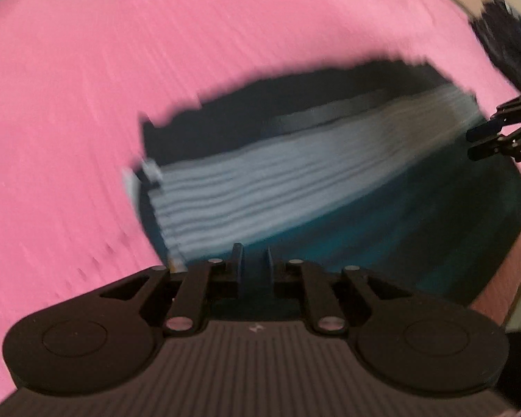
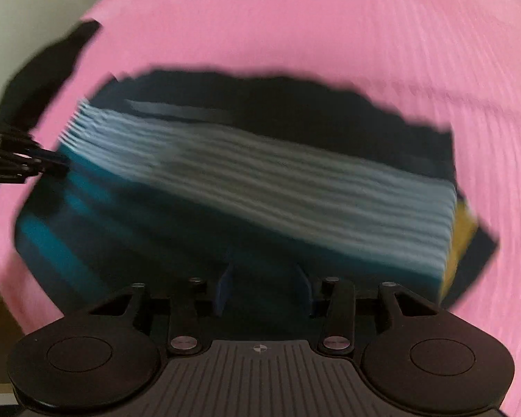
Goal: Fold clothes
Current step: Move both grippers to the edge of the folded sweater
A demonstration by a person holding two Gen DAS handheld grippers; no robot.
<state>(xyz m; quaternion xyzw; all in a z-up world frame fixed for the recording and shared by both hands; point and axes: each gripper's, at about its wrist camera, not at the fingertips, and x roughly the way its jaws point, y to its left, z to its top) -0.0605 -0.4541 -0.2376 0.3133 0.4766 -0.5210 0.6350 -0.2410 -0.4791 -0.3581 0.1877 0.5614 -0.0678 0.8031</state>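
Left gripper [image 1: 253, 266] narrowly apart, right gripper [image 2: 264, 290] apart, neither clamping | striped garment [image 2: 260, 187] lies folded on pink mat [image 2: 260, 34], below both | step: between folds, likely; next: regrip near edge, evenly

You've got the pink ribbed mat [image 1: 69, 111] filling both views, pale wall [image 2: 24, 27] beyond its far-left edge.

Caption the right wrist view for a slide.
Right gripper, fingers apart, over a folded striped garment on a pink sheet.
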